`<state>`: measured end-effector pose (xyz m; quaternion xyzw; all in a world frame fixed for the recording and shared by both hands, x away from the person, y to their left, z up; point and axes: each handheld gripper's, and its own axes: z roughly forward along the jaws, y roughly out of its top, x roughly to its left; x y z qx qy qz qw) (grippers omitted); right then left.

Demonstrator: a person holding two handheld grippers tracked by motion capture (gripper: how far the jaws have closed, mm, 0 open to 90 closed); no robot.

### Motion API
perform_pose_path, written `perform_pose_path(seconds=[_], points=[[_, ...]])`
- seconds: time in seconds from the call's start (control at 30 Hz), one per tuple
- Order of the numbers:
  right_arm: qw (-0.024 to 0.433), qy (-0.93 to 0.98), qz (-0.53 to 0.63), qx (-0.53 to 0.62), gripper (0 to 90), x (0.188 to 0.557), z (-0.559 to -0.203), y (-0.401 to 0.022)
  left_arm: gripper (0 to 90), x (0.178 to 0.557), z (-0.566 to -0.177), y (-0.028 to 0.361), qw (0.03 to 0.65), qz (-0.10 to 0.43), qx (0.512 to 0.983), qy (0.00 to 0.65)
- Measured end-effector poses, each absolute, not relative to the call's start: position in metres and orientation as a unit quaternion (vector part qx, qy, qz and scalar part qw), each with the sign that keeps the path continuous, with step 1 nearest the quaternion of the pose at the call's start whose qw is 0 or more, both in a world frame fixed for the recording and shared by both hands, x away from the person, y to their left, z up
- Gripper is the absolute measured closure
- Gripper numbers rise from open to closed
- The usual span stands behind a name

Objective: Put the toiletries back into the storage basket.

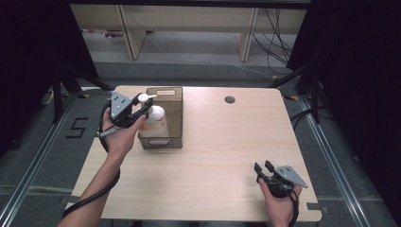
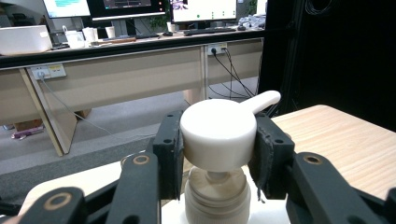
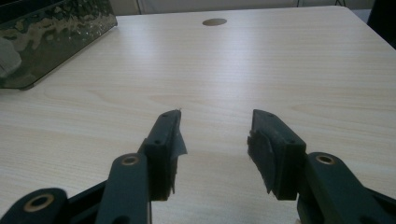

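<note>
A white pump bottle (image 1: pixel 155 119) with an orange label stands inside a smoky translucent bin (image 1: pixel 171 109) at the table's back left. My left gripper (image 1: pixel 144 105) is shut on the bottle's white pump head (image 2: pixel 219 133), one black pad pressed against each side, with the nozzle pointing away to the right. Below the head the bottle's ribbed collar (image 2: pixel 215 203) shows. My right gripper (image 1: pixel 264 166) rests near the front right edge of the table, held low, its jaws open with nothing between them (image 3: pixel 214 149).
The light wooden table (image 1: pixel 222 142) has a round cable hole (image 1: pixel 230 100) at the back middle. The bin's dark corner (image 3: pixel 51 32) shows at the far left in the right gripper view. Desks, monitors and cables lie beyond the table.
</note>
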<state>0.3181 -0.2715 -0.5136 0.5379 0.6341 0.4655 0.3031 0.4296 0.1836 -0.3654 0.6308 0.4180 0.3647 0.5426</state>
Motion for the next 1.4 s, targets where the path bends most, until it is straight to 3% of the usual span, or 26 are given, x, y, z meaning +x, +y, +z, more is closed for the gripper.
perform_pose_path(seconds=[0.83,1.07,1.4], points=[[0.302,0.641,0.455,0.540,52.9,0.317,-0.512,-0.272,57.8,0.424,-0.371,0.181,0.543,0.380,0.629,0.406],[0.294,0.638,0.472,0.533,52.3,0.320,-0.514,-0.271,41.0,0.420,-0.371,0.182,0.547,0.385,0.619,0.411],[0.286,0.630,0.472,0.546,51.6,0.318,-0.514,-0.270,35.8,0.410,-0.375,0.191,0.554,0.385,0.613,0.412]])
